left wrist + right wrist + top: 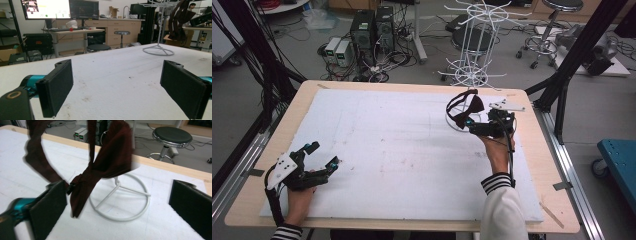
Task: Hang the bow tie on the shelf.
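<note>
A light wooden table [532,165] carries the scene; a white foam sheet [402,155] covers nearly all of its top, leaving a wood margin on every side; the sheet shows faint marks and brown specks; toward its far right corner stands a white wire rack [472,75], its ring base [120,202] resting flat on the foam; 2 bits of dark tape [562,186] sit at the table's side edges.

You see a dark maroon cloth bow tie [105,162], matt and soft, on a glossy white wire rack [120,197]; the white mat [387,150] looks rough, the table [532,145] pale wood.
</note>
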Available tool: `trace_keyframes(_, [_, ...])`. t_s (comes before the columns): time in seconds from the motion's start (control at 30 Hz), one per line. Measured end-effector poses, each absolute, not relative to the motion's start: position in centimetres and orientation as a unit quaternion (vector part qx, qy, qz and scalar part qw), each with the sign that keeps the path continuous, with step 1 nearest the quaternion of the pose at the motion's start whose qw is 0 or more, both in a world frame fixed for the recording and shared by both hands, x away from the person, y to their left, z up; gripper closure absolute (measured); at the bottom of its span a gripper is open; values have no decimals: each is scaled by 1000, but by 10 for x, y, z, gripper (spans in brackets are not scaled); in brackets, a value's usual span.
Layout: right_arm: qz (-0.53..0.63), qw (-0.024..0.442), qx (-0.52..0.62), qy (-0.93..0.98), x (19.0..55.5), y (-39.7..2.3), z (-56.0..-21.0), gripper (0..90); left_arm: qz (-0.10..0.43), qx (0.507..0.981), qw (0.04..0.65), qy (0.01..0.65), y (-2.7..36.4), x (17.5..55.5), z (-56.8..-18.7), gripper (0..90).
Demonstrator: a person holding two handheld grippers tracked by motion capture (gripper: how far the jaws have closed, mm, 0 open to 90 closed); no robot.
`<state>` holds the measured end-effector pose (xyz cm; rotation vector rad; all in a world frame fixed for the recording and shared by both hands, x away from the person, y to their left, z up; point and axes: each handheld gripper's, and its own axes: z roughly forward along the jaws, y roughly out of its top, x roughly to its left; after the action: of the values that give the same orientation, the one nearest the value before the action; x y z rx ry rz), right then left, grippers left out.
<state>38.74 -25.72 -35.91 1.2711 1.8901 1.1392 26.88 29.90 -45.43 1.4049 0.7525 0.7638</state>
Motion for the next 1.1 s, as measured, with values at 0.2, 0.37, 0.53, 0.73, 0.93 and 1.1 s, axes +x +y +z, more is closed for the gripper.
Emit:
trace_keyframes(0.2, [464, 286, 439, 714, 372, -255, -352, 8, 334, 613, 635, 330, 299, 269, -454, 117])
trace_keyframes(0.37, [493, 283, 414, 711, 353, -257, -349, 8, 334, 614, 635, 329, 299, 269, -454, 117])
trace_keyframes(0.53, [525, 266, 387, 710, 325, -265, -357, 8, 333, 613, 636, 331, 299, 269, -454, 117])
trace_keyframes(0.73, [557, 285, 366, 689, 301, -272, -374, 8, 334, 613, 635, 331, 299, 269, -454, 117])
trace_keyframes(0.93, [584, 299, 352, 668, 281, -281, -405, 8, 333, 613, 636, 331, 299, 269, -454, 117])
trace_keyframes(1.1, [602, 314, 350, 645, 269, -286, -429, 7, 333, 615, 634, 331, 300, 269, -454, 117])
